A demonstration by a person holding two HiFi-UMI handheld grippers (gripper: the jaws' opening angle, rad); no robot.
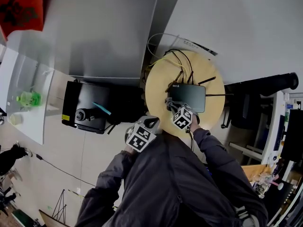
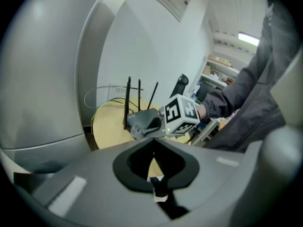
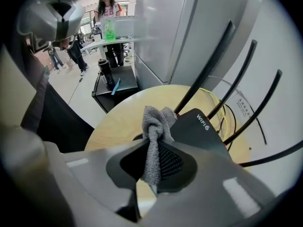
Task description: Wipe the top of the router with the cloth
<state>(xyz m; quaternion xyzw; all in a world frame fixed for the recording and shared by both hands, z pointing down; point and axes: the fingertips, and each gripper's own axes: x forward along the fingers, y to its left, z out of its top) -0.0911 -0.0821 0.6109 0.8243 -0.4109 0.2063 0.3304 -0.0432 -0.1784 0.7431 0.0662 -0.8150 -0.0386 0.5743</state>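
**Inspector:** Tool states?

**Assessor:** The right tool (image 3: 154, 143) is pinching the grey cloth (image 3: 155, 122). The left tool (image 2: 152, 145) is pressed together, empty, and hanging off the tabletop's (image 1: 158, 82) near edge.

**Inspector:** Router position?

**Assessor:** The router (image 1: 188, 97) is lying on the round tabletop, just ahead-right of the right tool, the nearer one. Its long axis is running left-right, with the antennas at the far side.

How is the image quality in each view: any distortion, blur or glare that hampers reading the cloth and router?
Head view: even light, the red hanging at top left is blurred, the router is clear. Left gripper view: heavy fisheye, dark corners, the ceiling lamp glares. Right gripper view: fisheye bows the antennas; the cloth is sharp.
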